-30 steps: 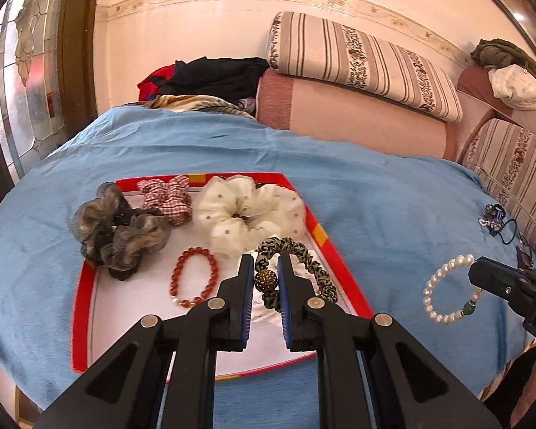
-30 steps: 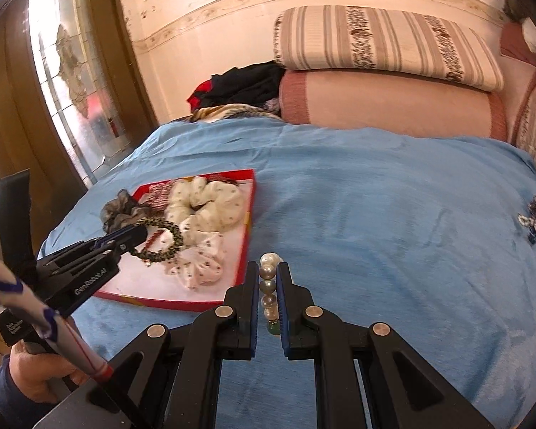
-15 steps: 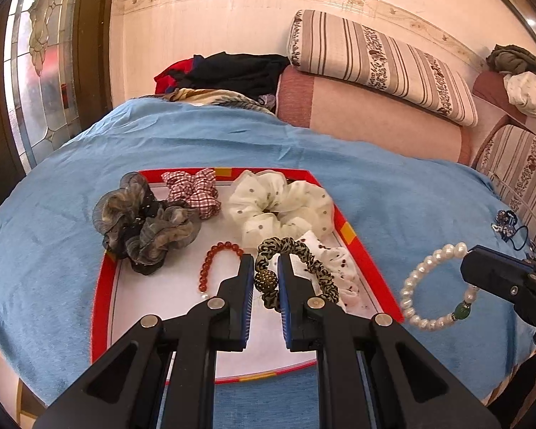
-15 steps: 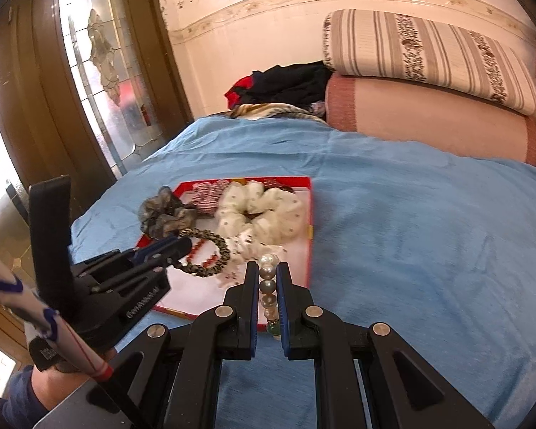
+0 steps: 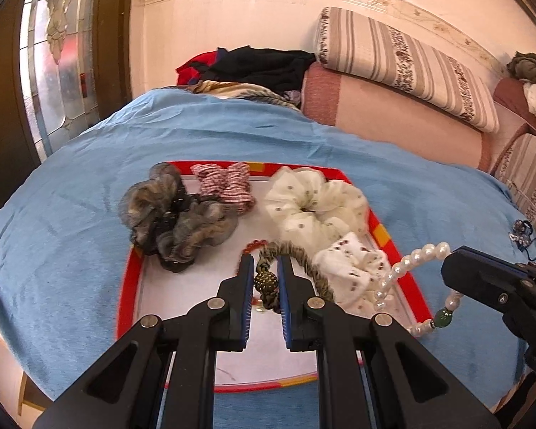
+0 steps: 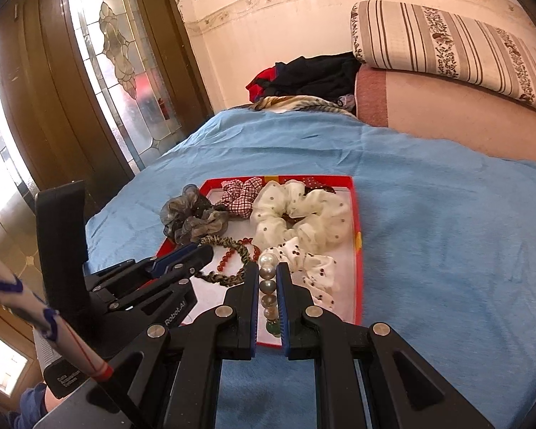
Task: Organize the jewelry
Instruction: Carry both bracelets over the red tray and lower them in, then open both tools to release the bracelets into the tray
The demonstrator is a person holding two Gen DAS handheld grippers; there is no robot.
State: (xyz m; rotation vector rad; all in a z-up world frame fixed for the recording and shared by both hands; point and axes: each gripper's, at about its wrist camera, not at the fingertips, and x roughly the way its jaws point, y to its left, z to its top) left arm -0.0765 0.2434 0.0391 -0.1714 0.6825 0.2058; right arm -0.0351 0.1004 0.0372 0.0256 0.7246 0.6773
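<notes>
My left gripper (image 5: 264,268) is shut on a leopard-print beaded bracelet (image 5: 303,261) and holds it over the red-rimmed tray (image 5: 125,296). My right gripper (image 6: 268,271) is shut on a white pearl bracelet (image 6: 268,286) with a green bead, above the tray's near right corner (image 6: 357,243); the pearl bracelet also shows in the left wrist view (image 5: 403,264). A red bead bracelet (image 6: 228,254) lies on the tray under the left gripper (image 6: 196,250).
On the tray lie a grey scrunchie (image 5: 171,214), a red checked scrunchie (image 5: 225,186), a cream dotted scrunchie (image 5: 311,207) and a white spotted one (image 5: 353,264). A blue hair tie (image 5: 521,232) lies on the blue cloth at the right. Sofa cushions (image 5: 393,57) stand behind.
Both grippers moved toward the tray with their bracelets. The right gripper swung left, bringing the pearl bracelet from over the blue cloth to over the tray's right edge.
</notes>
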